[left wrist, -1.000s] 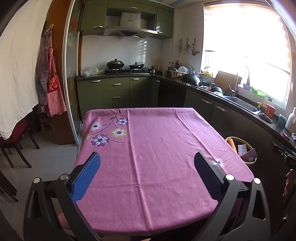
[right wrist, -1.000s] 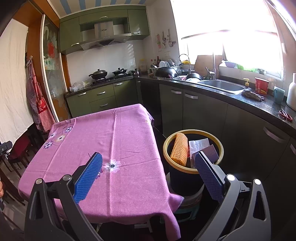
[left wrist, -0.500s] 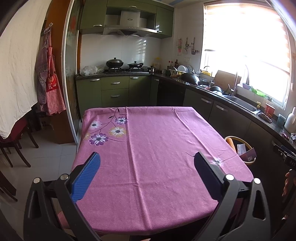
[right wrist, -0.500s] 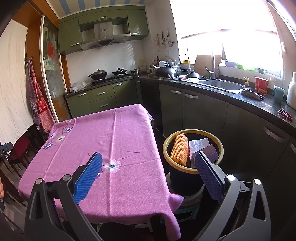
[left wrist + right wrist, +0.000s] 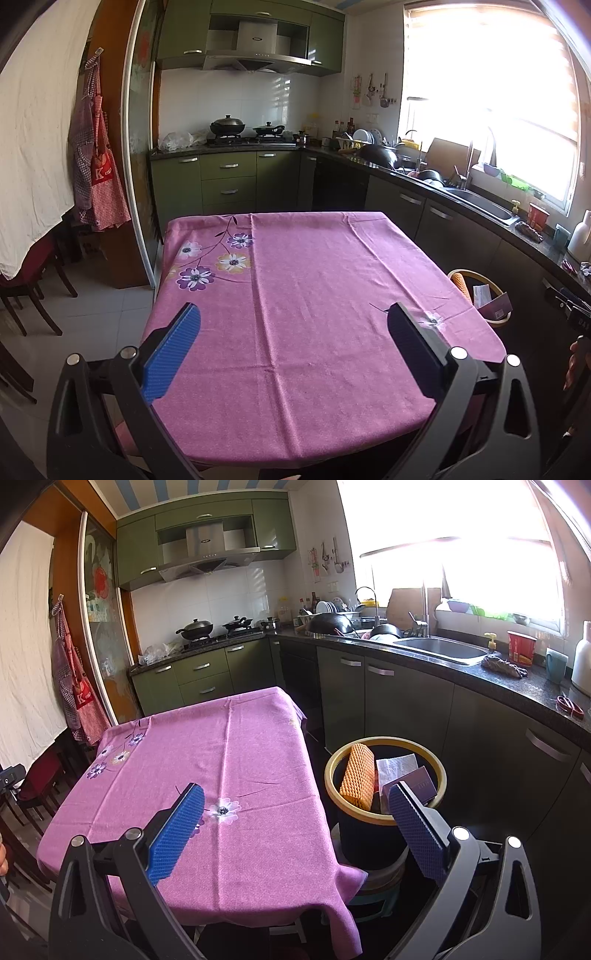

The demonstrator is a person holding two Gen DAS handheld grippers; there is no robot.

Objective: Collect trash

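Note:
A black trash bin with a yellow rim [image 5: 384, 743] stands right of the table. It holds an orange foam net sleeve [image 5: 357, 775], a white paper [image 5: 397, 768] and a purple box [image 5: 410, 784]. The bin also shows at the right in the left wrist view [image 5: 480, 275]. My right gripper [image 5: 295, 812] is open and empty, held above the table's near right corner beside the bin. My left gripper [image 5: 293, 332] is open and empty above the near edge of the pink flowered tablecloth [image 5: 314, 295].
Green kitchen cabinets and a dark counter [image 5: 461, 672] with sink, cups and dishes run along the right and back. A stove with pots [image 5: 243, 133] is at the back. Aprons [image 5: 98, 177] and dark chairs [image 5: 26, 291] are at the left.
The left gripper has shifted slightly; the table sits a little lower and further left in its view. The right gripper view is almost unchanged. Both grippers stay open.

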